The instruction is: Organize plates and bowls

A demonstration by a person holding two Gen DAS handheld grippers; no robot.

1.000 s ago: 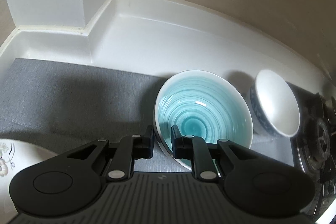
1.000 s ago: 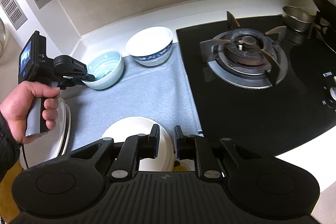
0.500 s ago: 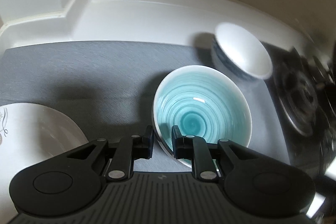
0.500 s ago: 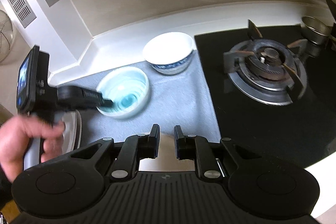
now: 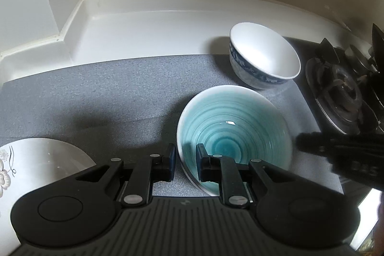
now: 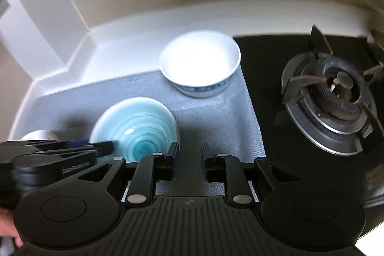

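Note:
My left gripper point(image 5: 185, 160) is shut on the near rim of a teal spiral bowl point(image 5: 237, 131), one finger inside and one outside, holding it over the grey mat point(image 5: 108, 100). The bowl also shows in the right wrist view point(image 6: 136, 131), with the left gripper point(image 6: 105, 145) reaching in from the left. A white bowl with a blue band point(image 5: 264, 59) point(image 6: 200, 61) stands upright on the mat behind it. My right gripper point(image 6: 188, 160) is open and empty, just right of the teal bowl, and enters the left wrist view at its right edge point(image 5: 336, 148). A floral white plate point(image 5: 31, 167) lies at lower left.
A black gas hob with a burner and pan supports point(image 6: 336, 97) point(image 5: 343, 88) borders the mat on the right. A white raised counter edge point(image 5: 144, 23) and a beige wall run behind. A white column point(image 6: 31, 16) with vents stands at the left.
My left gripper has carried the teal bowl right and nearer the white bowl. My right gripper has moved forward and left, close to the teal bowl, past the plate it was over.

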